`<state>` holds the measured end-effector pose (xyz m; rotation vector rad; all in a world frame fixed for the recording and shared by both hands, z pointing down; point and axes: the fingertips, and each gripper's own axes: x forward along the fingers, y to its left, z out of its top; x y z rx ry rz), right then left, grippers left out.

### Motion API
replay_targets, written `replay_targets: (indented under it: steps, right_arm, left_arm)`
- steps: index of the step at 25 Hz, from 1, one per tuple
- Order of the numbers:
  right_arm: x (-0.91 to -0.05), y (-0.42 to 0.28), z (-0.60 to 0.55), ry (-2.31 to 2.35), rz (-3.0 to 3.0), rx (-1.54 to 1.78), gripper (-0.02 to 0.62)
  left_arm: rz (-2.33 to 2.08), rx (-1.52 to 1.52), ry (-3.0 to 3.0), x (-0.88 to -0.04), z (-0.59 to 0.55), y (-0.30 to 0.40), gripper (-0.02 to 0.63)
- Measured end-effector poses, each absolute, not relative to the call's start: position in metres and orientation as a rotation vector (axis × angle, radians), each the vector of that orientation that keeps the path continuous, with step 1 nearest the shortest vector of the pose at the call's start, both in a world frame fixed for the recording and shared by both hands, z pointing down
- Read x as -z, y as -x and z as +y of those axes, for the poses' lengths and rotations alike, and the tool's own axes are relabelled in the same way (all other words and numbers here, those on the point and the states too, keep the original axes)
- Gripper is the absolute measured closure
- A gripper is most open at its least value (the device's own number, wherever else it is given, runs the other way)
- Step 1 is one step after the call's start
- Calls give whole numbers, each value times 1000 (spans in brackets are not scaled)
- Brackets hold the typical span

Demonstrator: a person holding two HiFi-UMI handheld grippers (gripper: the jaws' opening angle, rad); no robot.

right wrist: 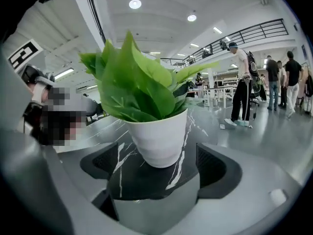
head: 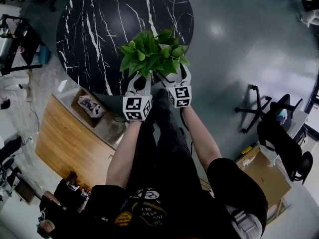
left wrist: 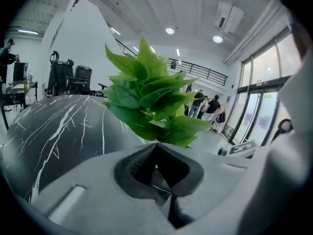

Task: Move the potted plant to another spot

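The potted plant (head: 154, 59), green leaves in a white pot (right wrist: 159, 138), stands near the front edge of a round black marble table (head: 99, 29). My right gripper (right wrist: 159, 164) is open, its dark pads (right wrist: 215, 163) either side of the pot's base and clear of it. In the head view the right gripper (head: 180, 79) reaches in under the leaves from the right. My left gripper (head: 139, 81) sits at the plant's left side. Its jaws (left wrist: 159, 155) are shut on nothing, and the leaves (left wrist: 151, 106) rise just beyond them. The pot is hidden in the left gripper view.
A wooden cabinet (head: 65, 138) with a box on top stands left of the person. Office chairs (head: 284, 128) and a cardboard box (head: 259, 173) are at the right. Several people (right wrist: 242, 87) stand on the floor beyond the table. Chairs (left wrist: 68, 77) stand behind the table.
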<state>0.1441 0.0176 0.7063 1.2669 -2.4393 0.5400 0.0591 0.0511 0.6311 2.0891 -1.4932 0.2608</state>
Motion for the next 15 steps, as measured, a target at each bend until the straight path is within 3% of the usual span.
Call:
replay_targets:
  steps: [8, 15]
  right_arm:
    - [-710, -124, -28, -1235, -2459, -439, 80]
    - [-714, -117, -39, -1299, -2419, -431, 112]
  left_arm:
    - [-1553, -270, -2053, -644, 31, -44, 601]
    - [-1525, -269, -2058, -643, 27, -36, 601]
